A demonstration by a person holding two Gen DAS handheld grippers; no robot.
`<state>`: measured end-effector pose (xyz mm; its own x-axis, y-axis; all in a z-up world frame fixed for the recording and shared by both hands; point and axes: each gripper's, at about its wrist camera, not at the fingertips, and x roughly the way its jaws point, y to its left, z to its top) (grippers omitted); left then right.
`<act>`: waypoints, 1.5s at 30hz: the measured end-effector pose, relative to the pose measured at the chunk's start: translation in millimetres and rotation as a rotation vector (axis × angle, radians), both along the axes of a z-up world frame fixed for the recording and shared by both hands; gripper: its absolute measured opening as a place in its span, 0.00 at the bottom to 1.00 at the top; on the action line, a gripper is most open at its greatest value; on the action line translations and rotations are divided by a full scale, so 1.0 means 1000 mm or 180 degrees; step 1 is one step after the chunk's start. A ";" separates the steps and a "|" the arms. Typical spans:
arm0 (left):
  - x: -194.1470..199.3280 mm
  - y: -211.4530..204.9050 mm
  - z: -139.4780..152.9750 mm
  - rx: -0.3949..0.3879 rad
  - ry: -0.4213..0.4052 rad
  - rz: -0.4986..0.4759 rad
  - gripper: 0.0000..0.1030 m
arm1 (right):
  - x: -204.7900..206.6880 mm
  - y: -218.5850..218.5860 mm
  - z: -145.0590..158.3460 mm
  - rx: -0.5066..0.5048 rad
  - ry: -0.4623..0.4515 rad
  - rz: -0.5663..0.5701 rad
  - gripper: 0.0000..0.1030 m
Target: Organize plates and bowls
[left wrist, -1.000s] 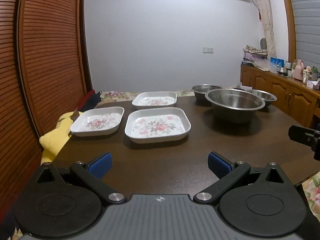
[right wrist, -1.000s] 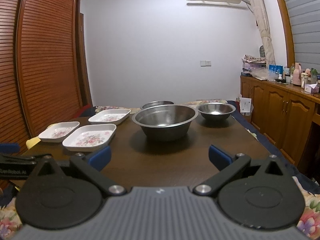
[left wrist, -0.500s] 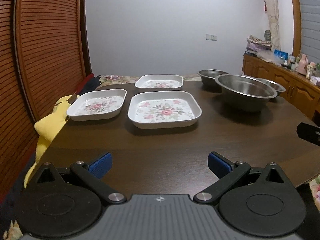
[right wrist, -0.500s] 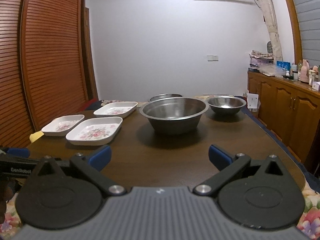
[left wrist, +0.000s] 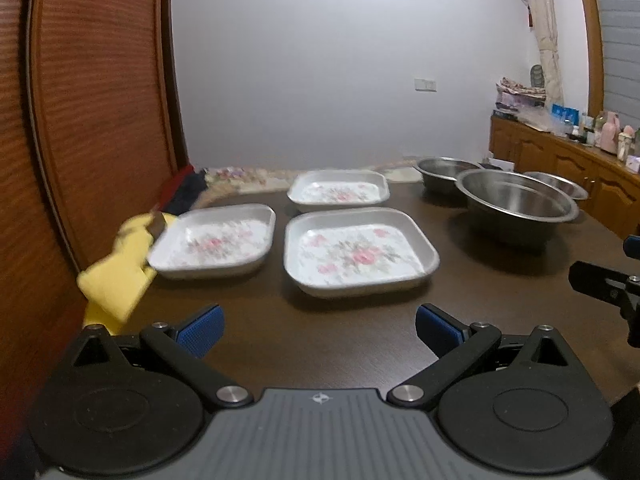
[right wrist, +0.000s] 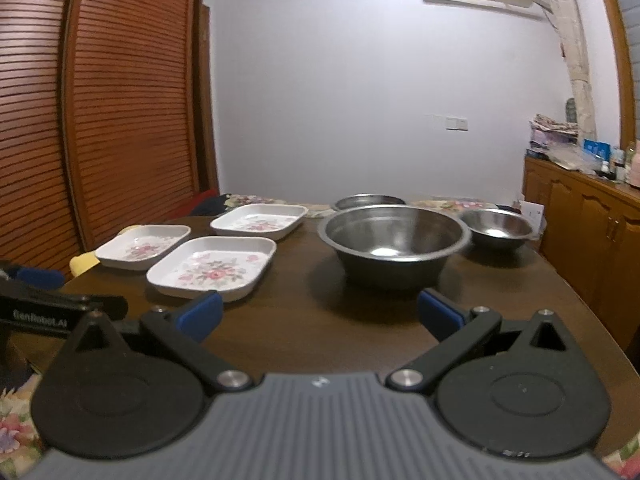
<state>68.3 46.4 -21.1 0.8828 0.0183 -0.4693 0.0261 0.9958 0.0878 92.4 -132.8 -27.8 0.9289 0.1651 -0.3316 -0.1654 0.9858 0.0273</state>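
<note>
Both the left gripper [left wrist: 318, 326] and right gripper [right wrist: 320, 316] hover over the near table [right wrist: 320, 332] edge, jaws wide apart, holding nothing. Three floral plates [left wrist: 358, 254] sit left, three steel bowls [right wrist: 394, 246] right, all unstacked.

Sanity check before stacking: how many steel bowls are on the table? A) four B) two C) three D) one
C: the right wrist view shows a large steel bowl in front, a smaller bowl to its right, and a far bowl partly hidden behind it, all apart from the floral plates.
</note>
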 end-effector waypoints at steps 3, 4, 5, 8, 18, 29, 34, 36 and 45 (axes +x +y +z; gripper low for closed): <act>0.008 0.008 0.005 0.0084 -0.0049 0.0032 1.00 | 0.011 0.008 0.003 0.0014 0.0038 0.0115 1.00; 0.012 0.011 0.006 0.0087 -0.0050 0.0032 1.00 | 0.014 0.010 0.004 0.0042 0.0060 0.0167 1.00; 0.015 0.015 0.008 0.0090 -0.0055 0.0038 1.00 | 0.018 0.012 0.005 0.0076 0.0095 0.0225 1.00; 0.027 0.024 0.011 0.0106 -0.0065 0.0057 1.00 | 0.030 0.021 0.007 0.0131 0.0170 0.0345 1.00; 0.058 0.048 0.012 -0.0118 -0.0010 -0.0139 1.00 | 0.071 0.044 0.004 0.0076 0.0466 0.0631 0.81; 0.088 0.060 -0.005 -0.0548 0.0197 -0.0300 0.74 | 0.108 0.057 -0.008 0.0101 0.0736 0.0635 0.58; 0.100 0.061 -0.013 -0.0607 0.0251 -0.0298 0.61 | 0.123 0.058 -0.014 0.0067 0.0828 0.0583 0.48; 0.104 0.059 -0.016 -0.0586 0.0294 -0.0302 0.55 | 0.128 0.059 -0.016 0.0042 0.0848 0.0549 0.47; 0.116 0.059 -0.028 -0.0599 0.0388 -0.0335 0.36 | 0.138 0.061 -0.024 0.0006 0.0917 0.0516 0.36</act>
<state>184.5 105.8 -49.0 0.8120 -0.1685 -0.5588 0.1294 0.9856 -0.1092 230.2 -72.3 -51.4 0.7585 0.3040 -0.5765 -0.3054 0.9472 0.0976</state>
